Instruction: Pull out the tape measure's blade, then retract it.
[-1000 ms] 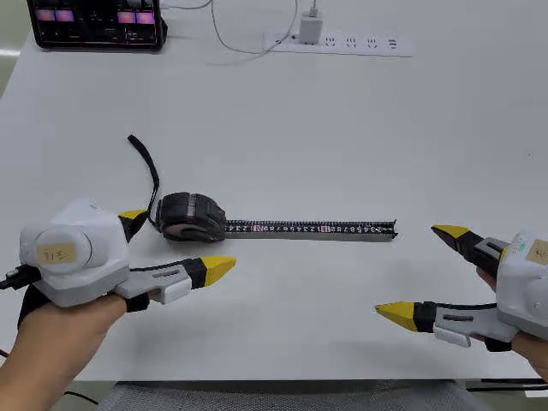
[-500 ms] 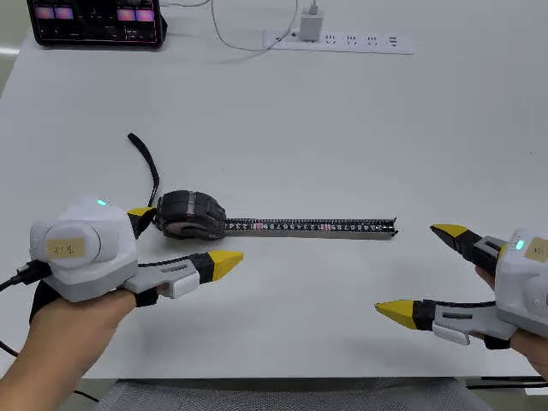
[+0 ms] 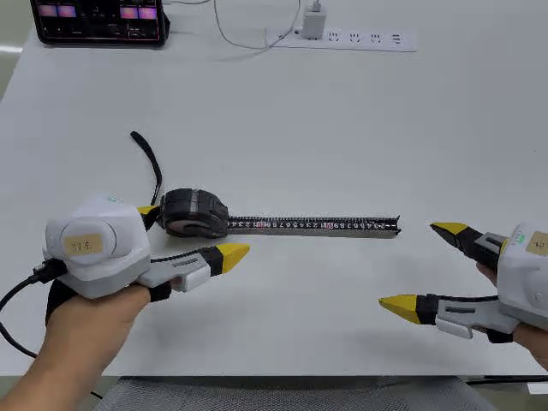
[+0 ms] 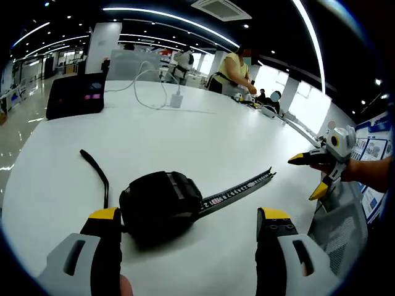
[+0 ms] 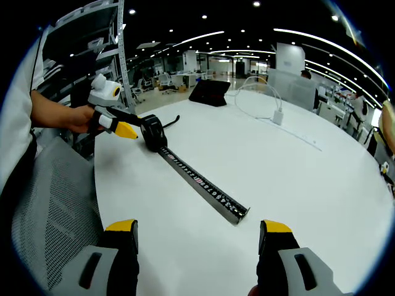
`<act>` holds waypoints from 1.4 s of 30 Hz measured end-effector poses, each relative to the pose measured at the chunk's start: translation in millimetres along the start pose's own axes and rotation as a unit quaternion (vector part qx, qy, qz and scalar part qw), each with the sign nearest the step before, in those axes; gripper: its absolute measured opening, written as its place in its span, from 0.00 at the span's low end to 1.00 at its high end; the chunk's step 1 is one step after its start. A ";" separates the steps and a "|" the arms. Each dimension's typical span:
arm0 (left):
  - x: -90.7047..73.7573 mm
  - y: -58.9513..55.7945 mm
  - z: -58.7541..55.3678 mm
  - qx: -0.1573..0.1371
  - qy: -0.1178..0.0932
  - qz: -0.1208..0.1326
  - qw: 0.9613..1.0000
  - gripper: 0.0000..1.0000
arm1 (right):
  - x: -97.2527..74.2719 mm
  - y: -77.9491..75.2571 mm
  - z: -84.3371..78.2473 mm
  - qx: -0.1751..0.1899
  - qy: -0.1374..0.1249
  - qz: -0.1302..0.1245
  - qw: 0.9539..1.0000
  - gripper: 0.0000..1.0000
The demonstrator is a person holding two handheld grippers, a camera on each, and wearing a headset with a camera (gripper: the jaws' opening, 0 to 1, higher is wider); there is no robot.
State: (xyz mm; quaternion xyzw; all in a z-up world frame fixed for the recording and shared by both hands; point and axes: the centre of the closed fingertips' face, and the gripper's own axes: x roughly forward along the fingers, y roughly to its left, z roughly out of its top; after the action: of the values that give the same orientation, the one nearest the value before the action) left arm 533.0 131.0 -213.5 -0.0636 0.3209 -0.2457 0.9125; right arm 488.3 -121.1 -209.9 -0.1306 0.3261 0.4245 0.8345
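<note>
The tape measure point(image 3: 193, 214) is flanked by the spread, empty jaws of the left gripper point(image 3: 191, 231). Its blade point(image 3: 312, 225) is laid extended across the white table point(image 3: 300, 128), the hooked tip point(image 5: 241, 214) shown closely just ahead of the right gripper point(image 3: 424, 266), likewise held agape and empty. Farther off, people point(image 4: 229, 74) are caught in the left gripper view.

White tabletop point(image 3: 342, 128): power strip point(image 3: 342, 38) with a charger point(image 3: 313, 21) plugged in at far edge, dark screen unit point(image 3: 98, 19) at far left corner. Open-plan office, black ceiling point(image 5: 185, 18), linear light strips point(image 4: 166, 15), bright windows point(image 4: 300, 102). Grey mesh chair point(image 5: 55, 203) at near edge.
</note>
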 end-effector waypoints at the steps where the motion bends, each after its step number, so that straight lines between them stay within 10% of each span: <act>1: 0.0 0.0 0.6 -0.004 -0.002 0.000 1.000 0.88 | 0.1 -0.7 -0.3 -0.001 0.001 0.001 1.000 0.78; 42: 15.4 19.2 0.9 -0.039 -0.006 0.115 0.993 0.75 | 13.6 -35.6 -2.4 -0.124 0.089 0.047 0.987 0.55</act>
State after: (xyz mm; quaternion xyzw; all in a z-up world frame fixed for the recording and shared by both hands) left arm 551.7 140.2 -226.6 -0.0639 0.3298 -0.1263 0.9334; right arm 521.3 -135.3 -222.7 -0.2547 0.3499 0.4872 0.7585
